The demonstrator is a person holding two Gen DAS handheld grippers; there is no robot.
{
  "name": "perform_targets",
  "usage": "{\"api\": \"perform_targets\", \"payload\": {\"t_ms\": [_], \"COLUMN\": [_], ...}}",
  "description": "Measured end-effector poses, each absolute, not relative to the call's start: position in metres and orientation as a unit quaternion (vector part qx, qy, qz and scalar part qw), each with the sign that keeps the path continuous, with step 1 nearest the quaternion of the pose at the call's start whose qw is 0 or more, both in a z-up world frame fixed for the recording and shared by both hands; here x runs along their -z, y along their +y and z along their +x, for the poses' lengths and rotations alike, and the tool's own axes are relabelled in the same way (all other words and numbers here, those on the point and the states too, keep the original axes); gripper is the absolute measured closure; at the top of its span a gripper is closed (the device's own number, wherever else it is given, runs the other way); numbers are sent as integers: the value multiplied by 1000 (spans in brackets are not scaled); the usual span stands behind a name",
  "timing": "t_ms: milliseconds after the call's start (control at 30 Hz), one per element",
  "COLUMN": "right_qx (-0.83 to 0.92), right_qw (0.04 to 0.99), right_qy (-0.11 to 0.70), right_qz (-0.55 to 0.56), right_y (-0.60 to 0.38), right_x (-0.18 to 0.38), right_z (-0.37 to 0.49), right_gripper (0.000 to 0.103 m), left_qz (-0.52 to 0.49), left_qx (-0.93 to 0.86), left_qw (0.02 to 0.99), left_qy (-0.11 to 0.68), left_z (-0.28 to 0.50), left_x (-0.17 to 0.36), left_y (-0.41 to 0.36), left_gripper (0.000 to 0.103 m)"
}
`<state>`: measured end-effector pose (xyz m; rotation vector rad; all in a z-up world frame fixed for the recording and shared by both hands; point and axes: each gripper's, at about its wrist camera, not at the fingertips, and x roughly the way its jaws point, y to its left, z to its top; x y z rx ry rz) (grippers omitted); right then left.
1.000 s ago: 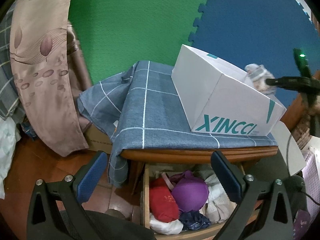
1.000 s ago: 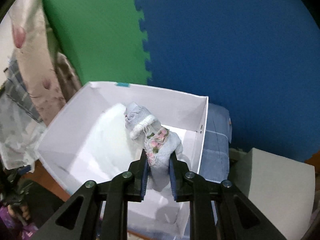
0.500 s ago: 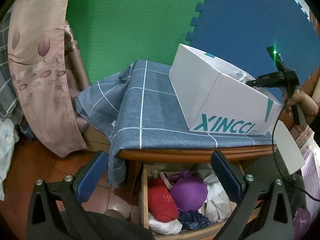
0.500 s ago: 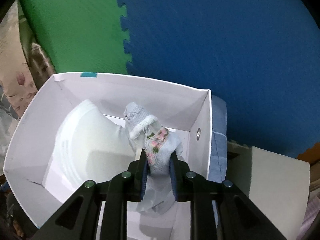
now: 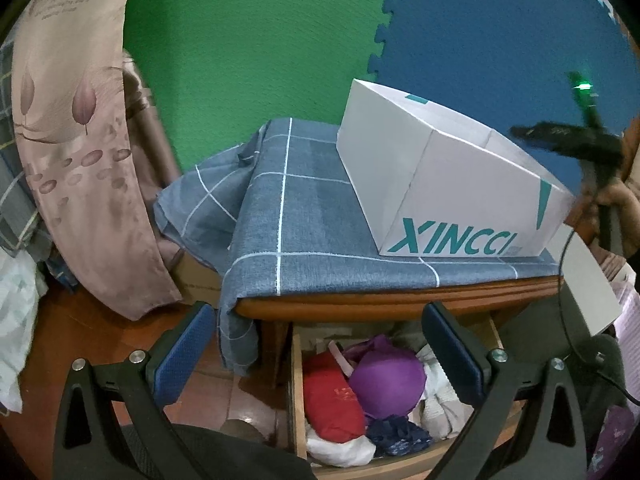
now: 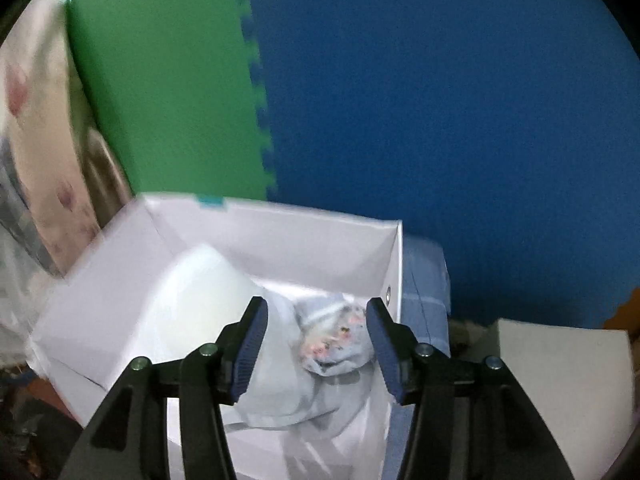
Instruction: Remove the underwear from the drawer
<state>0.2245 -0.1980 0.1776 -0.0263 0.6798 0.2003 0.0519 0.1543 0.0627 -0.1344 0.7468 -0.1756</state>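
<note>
In the right wrist view my right gripper [image 6: 316, 344] is open above the white box [image 6: 280, 236]. Pale blue floral underwear [image 6: 332, 344] lies inside the box between and below the fingers, free of them. In the left wrist view my left gripper [image 5: 320, 352] is open and empty, held in front of the open wooden drawer [image 5: 297, 392]. The drawer holds a red garment [image 5: 332, 400], a purple bra [image 5: 388, 380], dark blue lace [image 5: 396, 436] and white pieces. The right gripper also shows in the left wrist view [image 5: 568, 142], blurred, over the box [image 5: 440, 184].
The box stands on a table covered by a blue checked cloth [image 5: 280, 208]. Green and blue foam mats [image 5: 248, 40] line the wall. A patterned curtain [image 5: 72, 140] hangs at the left. A white board [image 6: 560, 380] stands right of the box.
My right gripper has opened and let go of the floral underwear, which has dropped into the white box. The right gripper has drawn back a little. The left gripper has barely moved.
</note>
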Motion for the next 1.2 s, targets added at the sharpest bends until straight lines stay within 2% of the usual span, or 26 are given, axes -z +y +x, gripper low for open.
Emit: {"api": "perform_targets", "payload": {"t_ms": [167,333,467,567,633,700,767,867,1000,1200], "right_qx": [-106,-57,1,36,55,73,89,95,92,69], "right_qw": [957,957,953,952,958,961,959,961,962,965], "right_qy": [268,272,294,304,281,267,267,256,255,252], "right_qz": [-8,-78,-68,-17,12,32,43,45,39,25], "right_y": [-217,-239,-287,-314,-324,-329,-333,-334,-336,-328], "right_x": [-180,-148,-115,-102,-110,-111,-109,-112,-109,-111], "right_z": [140,78,41,27,18,17,17,12,8,3], "right_gripper": [45,44,44,44,44,39,39,38,31,27], "left_qz": [-53,-36,-14,8,26,51,74,105,123,117], "left_qx": [79,75,71,70,69,68,71,70,72,92], "left_qw": [925,926,926,924,923,921,917,913,907,892], "left_qy": [368,368,371,375,378,381,385,387,395,427], "left_z": [52,52,52,52,51,50,49,47,48,52], "left_x": [-62,-62,-61,-59,-58,-55,-52,-48,-44,-36], "left_y": [151,146,138,130,123,114,106,97,90,84], "left_gripper": [1,1,0,0,0,0,0,0,0,0]}}
